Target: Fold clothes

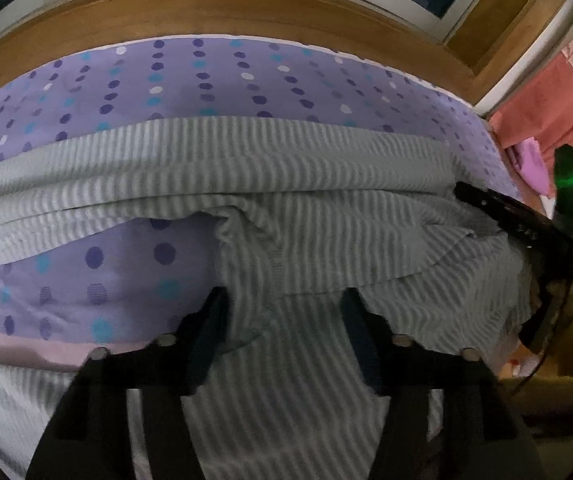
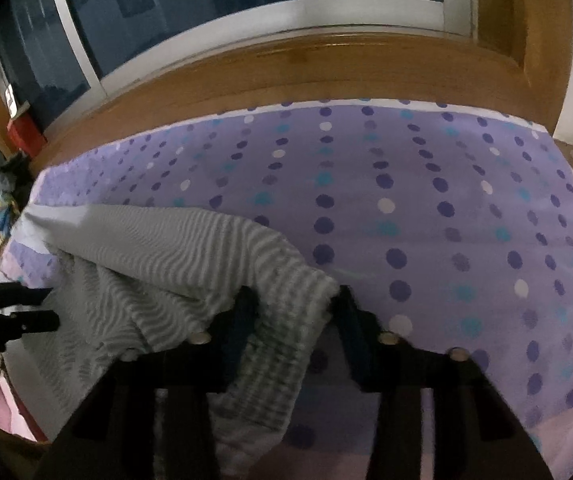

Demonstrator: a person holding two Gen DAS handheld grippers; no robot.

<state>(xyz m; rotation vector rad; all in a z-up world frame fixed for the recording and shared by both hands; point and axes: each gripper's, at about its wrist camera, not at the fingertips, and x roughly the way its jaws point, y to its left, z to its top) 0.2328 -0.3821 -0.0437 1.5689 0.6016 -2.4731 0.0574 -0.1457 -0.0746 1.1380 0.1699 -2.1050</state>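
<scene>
At the bottom of the left wrist view, the left gripper (image 1: 284, 304) has its two dark fingers set apart with the grey-and-white striped garment (image 1: 286, 184) lying between and under them; whether the pads press the cloth cannot be told. The garment spreads as a wide band across the middle of that frame, with a folded layer on top, over the purple polka-dot bedsheet (image 1: 206, 76). At the right edge of the same frame the other gripper reaches in, a green light beside it. In the right wrist view, the right gripper (image 2: 294, 304) at bottom centre pinches a bunched edge of the garment, the cloth running between its fingers and draping away toward the left of the frame. Beyond the sheet runs a wooden headboard (image 2: 286, 68), and above it a white-framed window (image 2: 246, 20).
</scene>
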